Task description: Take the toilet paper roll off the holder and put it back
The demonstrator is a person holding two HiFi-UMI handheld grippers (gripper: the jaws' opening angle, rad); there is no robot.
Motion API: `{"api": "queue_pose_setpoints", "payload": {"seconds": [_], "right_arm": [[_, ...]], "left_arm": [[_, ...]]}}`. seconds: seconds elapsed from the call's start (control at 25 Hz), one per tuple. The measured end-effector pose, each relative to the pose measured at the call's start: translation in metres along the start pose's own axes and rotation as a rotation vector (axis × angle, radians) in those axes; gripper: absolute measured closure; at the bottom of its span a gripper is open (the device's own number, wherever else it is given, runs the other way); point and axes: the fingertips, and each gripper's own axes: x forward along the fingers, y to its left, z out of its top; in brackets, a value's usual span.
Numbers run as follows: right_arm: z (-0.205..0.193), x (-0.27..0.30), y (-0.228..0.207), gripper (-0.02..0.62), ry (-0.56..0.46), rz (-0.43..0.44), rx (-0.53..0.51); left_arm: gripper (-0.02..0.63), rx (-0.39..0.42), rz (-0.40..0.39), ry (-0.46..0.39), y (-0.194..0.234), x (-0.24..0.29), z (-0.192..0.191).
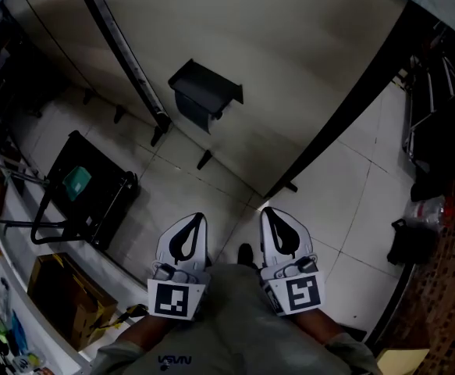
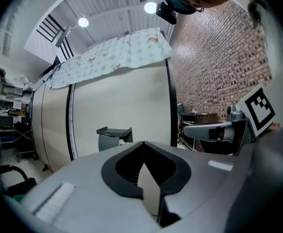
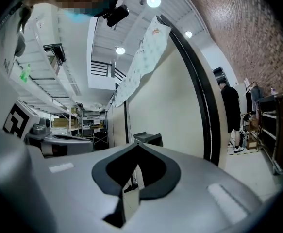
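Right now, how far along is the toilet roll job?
Done: nothing visible; the roll sits on the holder on the wall. In hand: nothing; left gripper and right gripper are shut and empty, well short of the holder. Left: reach it, take the roll off, put it back.

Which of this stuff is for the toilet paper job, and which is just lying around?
For the job: toilet paper holder, toilet paper roll, left gripper, right gripper.

Just lying about: black cart, cardboard box, black bag.
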Motion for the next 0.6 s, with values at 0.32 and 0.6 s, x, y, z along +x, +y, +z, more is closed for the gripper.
{"api": "queue_pose_setpoints", "payload": {"seconds": [0.32, 0.6], "right_arm": [[-0.011, -0.008, 0.048, 0.594, 0.028, -0.013, -0.031], [-0.020, -0.013, 0.069, 0.594, 0.064, -0.029, -0.044]], "left_arm": [[0.598, -0.001, -0.005, -0.012, 0.025, -0.031, -0.007], [0.598, -0.017, -0.045, -0.013, 0.027, -0.044, -0.018]]}}
